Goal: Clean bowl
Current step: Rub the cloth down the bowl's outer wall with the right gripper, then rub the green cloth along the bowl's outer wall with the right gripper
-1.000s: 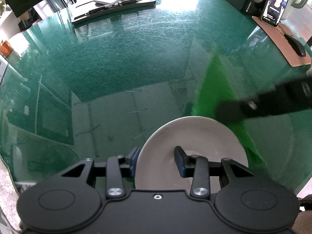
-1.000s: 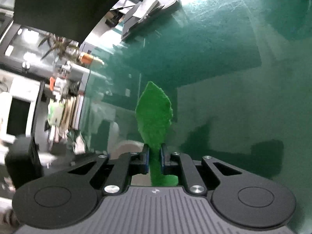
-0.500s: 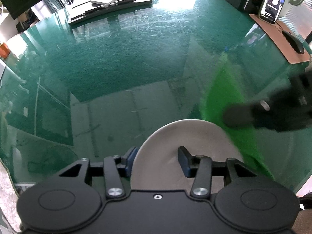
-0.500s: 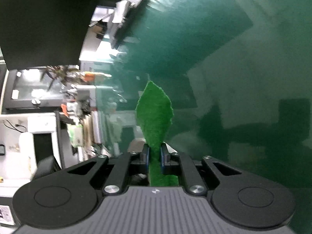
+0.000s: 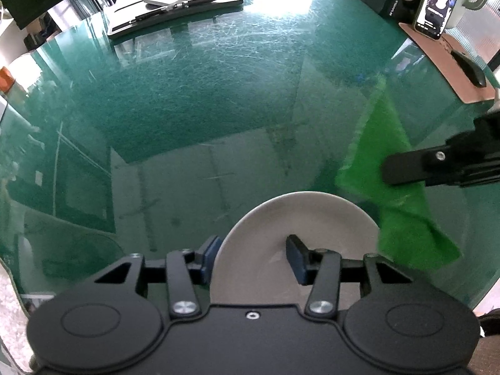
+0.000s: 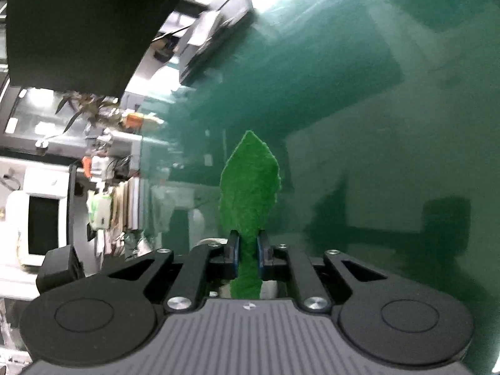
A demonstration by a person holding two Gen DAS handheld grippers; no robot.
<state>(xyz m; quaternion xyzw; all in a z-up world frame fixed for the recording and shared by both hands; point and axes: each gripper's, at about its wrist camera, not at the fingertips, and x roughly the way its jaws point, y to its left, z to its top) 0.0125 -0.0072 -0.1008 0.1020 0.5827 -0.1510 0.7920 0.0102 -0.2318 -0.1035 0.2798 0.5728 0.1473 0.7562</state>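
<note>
With my left gripper [image 5: 254, 254] spread astride the bowl [image 5: 297, 222] rim on the surface [image 5: 187, 109], my right gripper [image 6: 248, 254] is opening around the green cloth [image 6: 248, 184] just beside the bowl, so I should let it drop clear.

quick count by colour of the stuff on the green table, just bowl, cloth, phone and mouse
white: 1, the bowl
green: 1, the cloth
black: 2, the phone and the mouse
total: 4
</note>
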